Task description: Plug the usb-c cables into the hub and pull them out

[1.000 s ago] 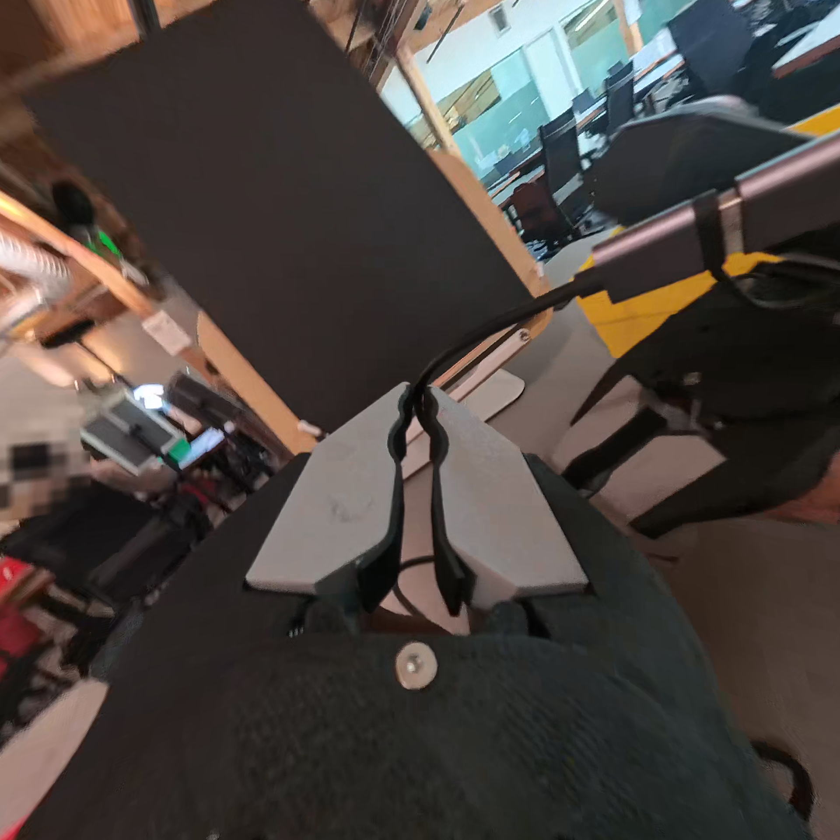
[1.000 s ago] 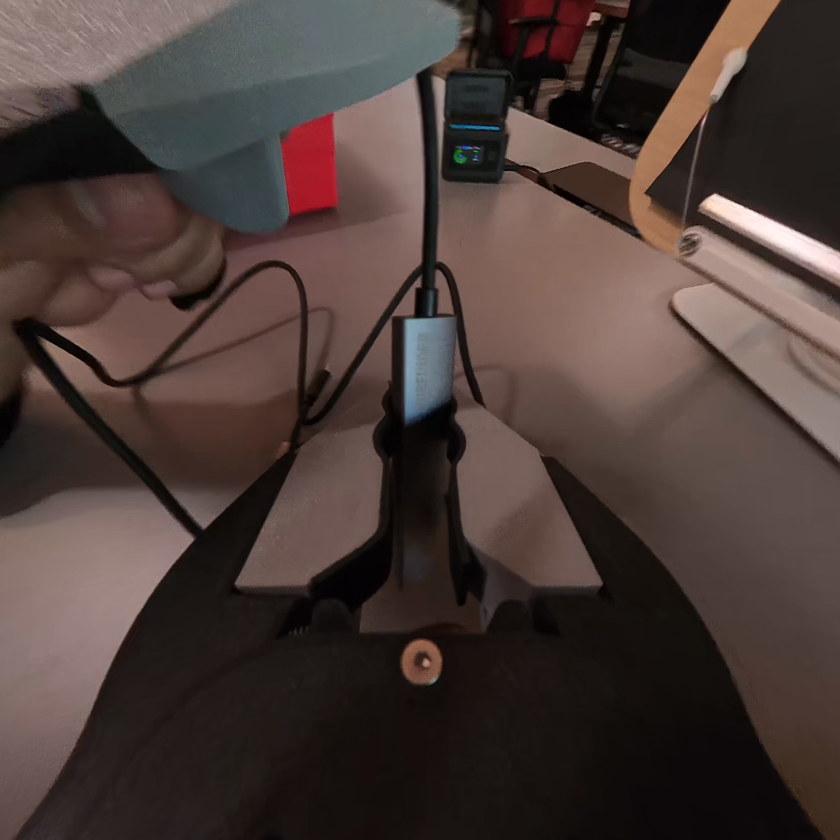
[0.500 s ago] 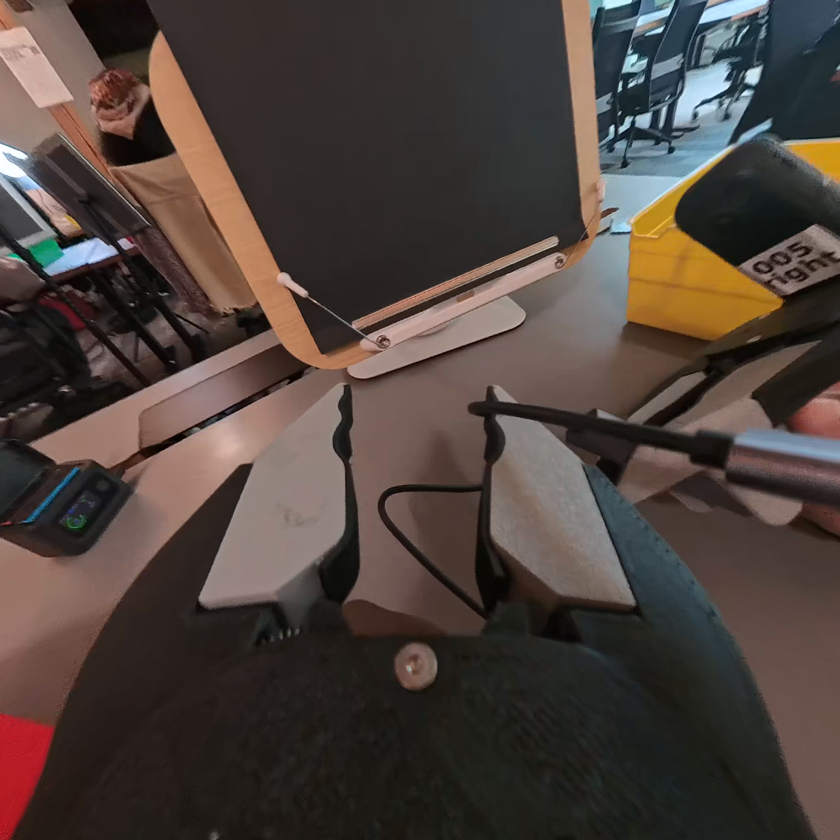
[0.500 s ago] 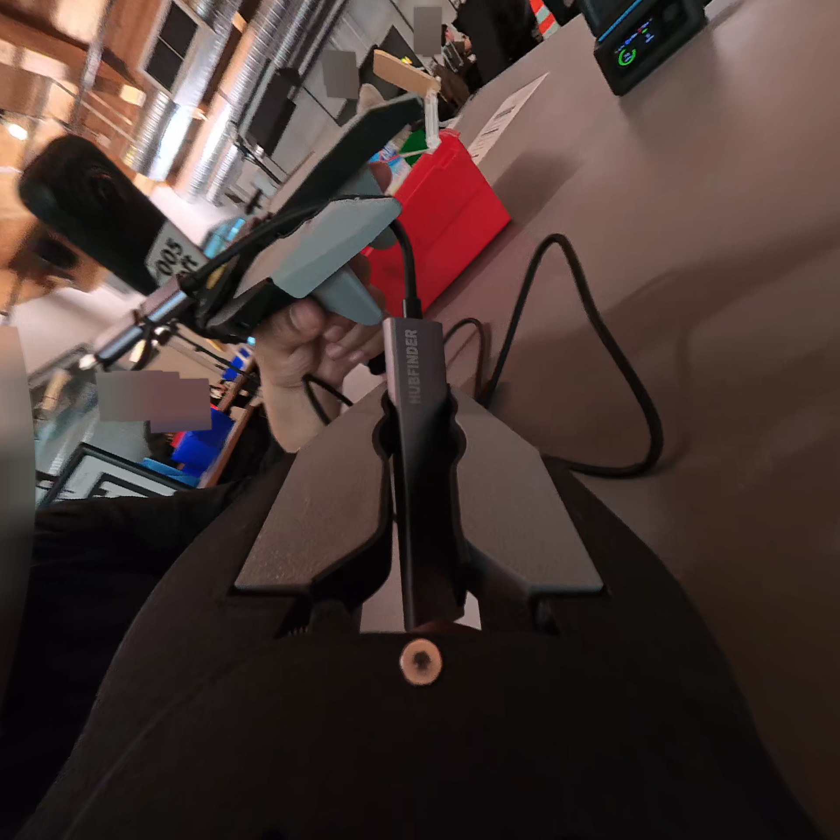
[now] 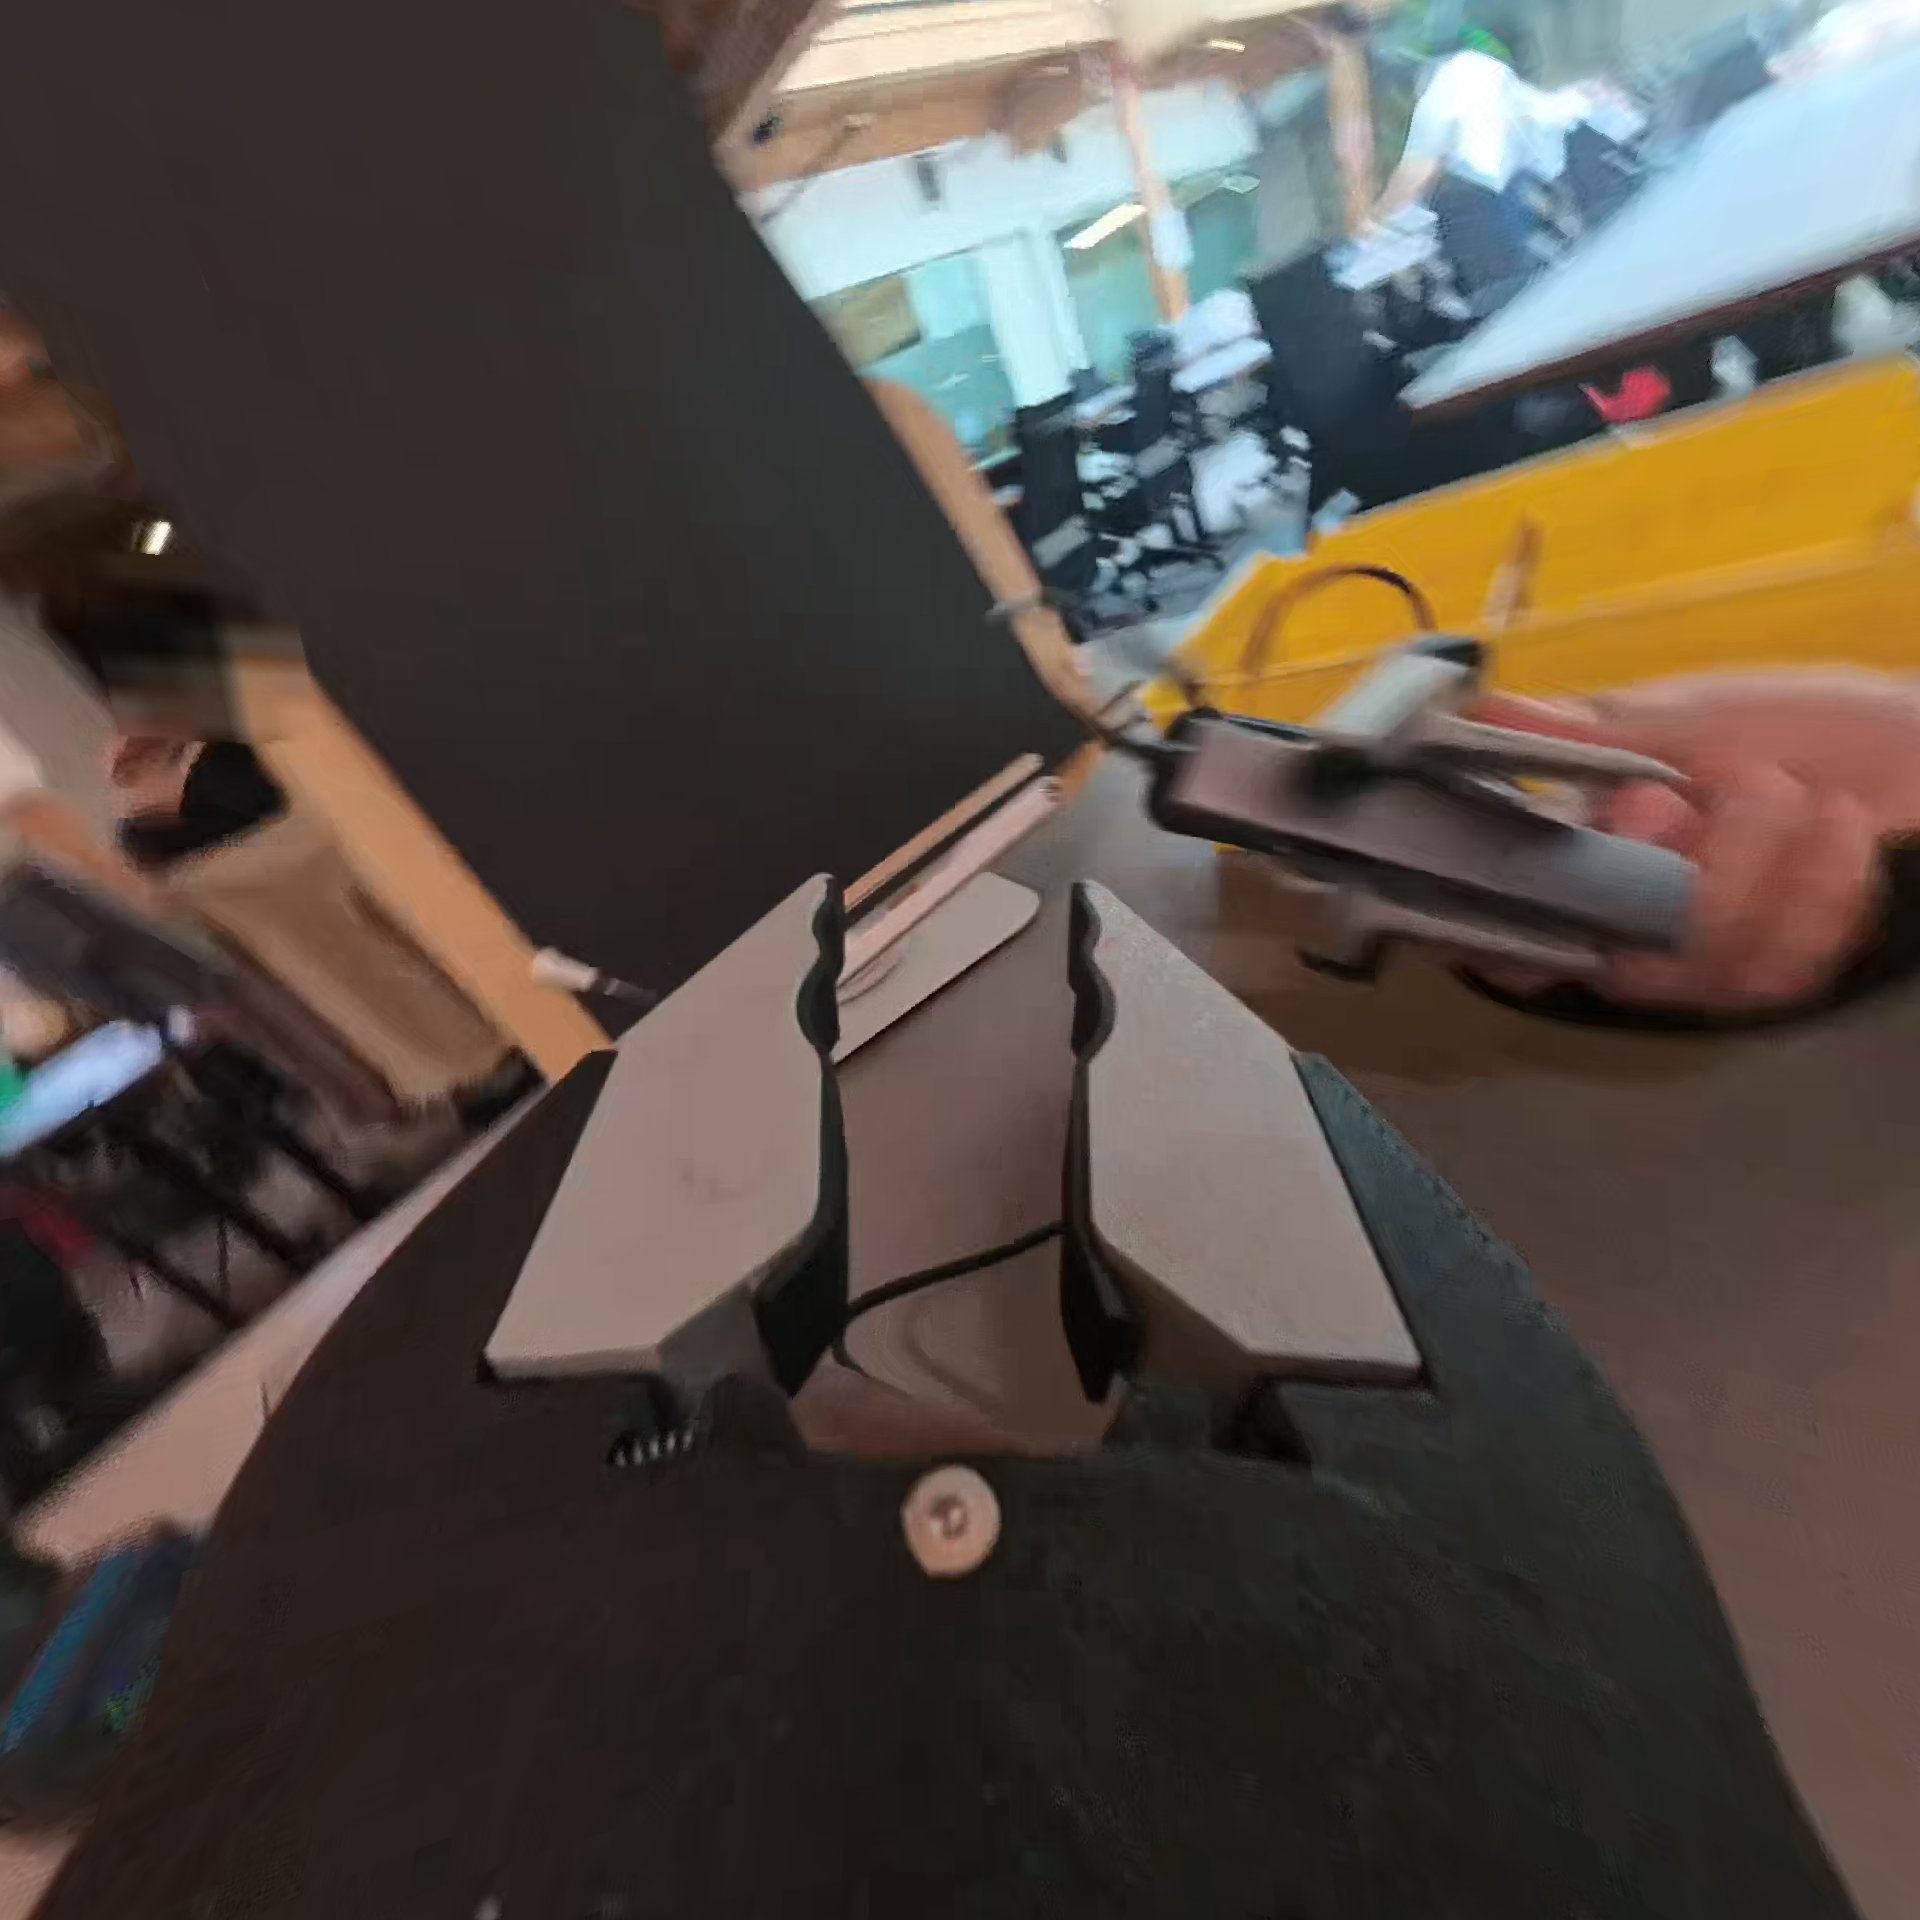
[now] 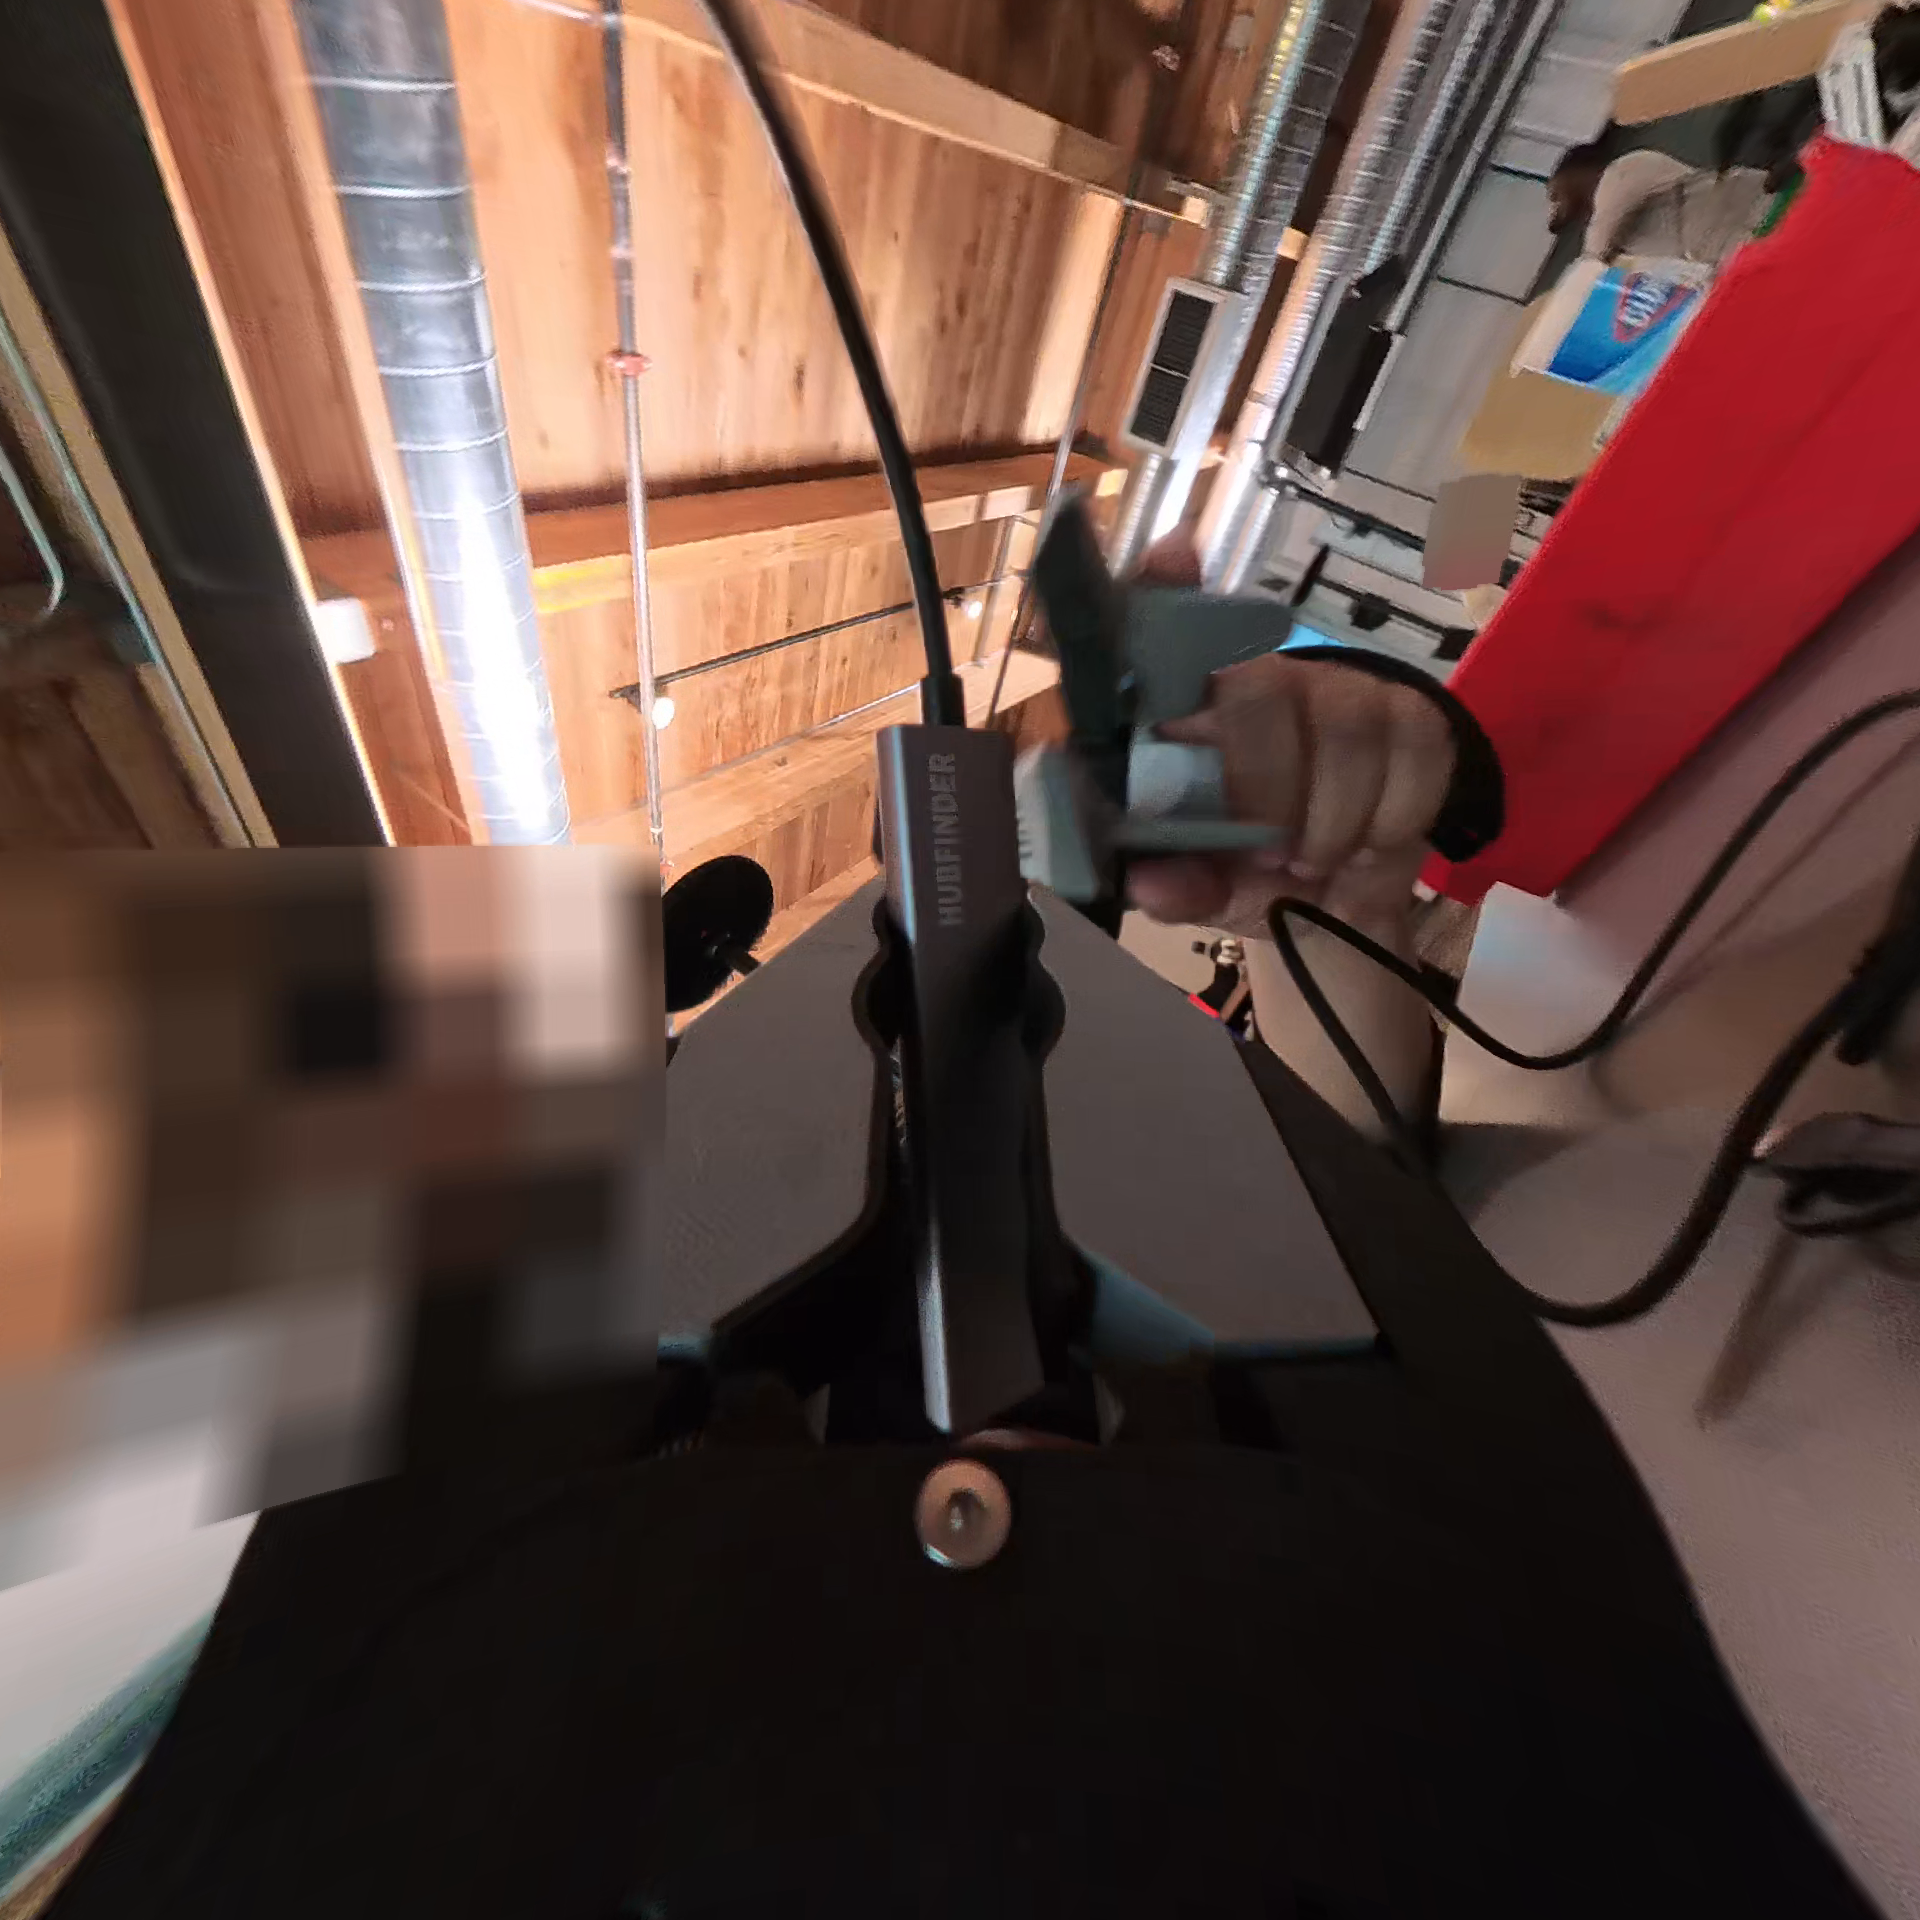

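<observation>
Since 0.5 s ago the left gripper (image 5: 948,971) has let the cable slip out; its jaws stand apart and empty. To its right, the right gripper (image 6: 956,966) is clamped on the hub (image 6: 951,997), long axis along its fingers. Only the right view shows the loose cable (image 6: 1558,1049) on the table (image 6: 1714,1382).

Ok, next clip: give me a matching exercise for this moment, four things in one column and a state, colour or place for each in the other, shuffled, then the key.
Column 1
1. left gripper
2. right gripper
3. hub
4. bin behind the right gripper in the left wrist view

Column 2
A. yellow
B. grey bar with a black cable leaving its far end
C. open, nothing between the fingers
D. shut on the hub

Pairs: 1-C, 2-D, 3-B, 4-A
</observation>
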The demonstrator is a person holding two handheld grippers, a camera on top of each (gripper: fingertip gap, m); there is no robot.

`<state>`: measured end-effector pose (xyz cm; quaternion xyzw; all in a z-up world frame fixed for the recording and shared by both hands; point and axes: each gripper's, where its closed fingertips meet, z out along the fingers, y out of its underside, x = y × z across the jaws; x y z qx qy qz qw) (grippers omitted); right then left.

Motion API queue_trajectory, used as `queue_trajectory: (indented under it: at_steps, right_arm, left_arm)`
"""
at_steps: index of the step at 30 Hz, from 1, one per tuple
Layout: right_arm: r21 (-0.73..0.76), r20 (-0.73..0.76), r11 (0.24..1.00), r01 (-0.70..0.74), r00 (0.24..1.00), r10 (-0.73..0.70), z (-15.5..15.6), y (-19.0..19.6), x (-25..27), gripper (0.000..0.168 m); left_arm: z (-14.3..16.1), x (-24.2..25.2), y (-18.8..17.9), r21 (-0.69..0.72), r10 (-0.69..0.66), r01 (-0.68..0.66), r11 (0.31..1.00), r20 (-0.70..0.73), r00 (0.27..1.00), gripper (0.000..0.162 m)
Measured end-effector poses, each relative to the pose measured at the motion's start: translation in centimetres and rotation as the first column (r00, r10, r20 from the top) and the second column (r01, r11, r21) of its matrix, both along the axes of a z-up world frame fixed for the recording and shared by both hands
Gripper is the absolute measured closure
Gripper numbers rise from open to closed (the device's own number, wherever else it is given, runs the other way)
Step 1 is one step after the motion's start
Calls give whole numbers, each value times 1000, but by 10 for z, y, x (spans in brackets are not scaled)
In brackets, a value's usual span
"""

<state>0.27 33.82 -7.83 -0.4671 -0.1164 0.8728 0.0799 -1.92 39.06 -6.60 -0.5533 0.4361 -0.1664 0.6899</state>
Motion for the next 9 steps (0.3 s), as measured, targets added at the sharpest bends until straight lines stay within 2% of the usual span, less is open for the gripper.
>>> queue_trajectory:
  at_steps: [1, 3, 6, 9]
  right_arm:
    - [-21, 20, 1000, -10, 1000, 11, -5, 1, -2, 151]
    - [-48, 57, 998, -34, 998, 37, -14, -1, -7, 151]
    - [-81, 80, 994, -67, 994, 74, -19, -4, -11, 152]
    - [-67, 116, 992, -104, 987, 111, -23, -12, -14, 152]
  left_arm:
    - [-5, 10, -16, 65, -66, 70, 995, -68, 996, 121]
    - [-12, 25, -37, 185, -129, 155, 970, -144, 981, 129]
    - [-12, 29, -39, 339, -63, 128, 932, -197, 978, 138]
    - [-25, 25, -32, 389, 7, 113, 914, -296, 955, 139]
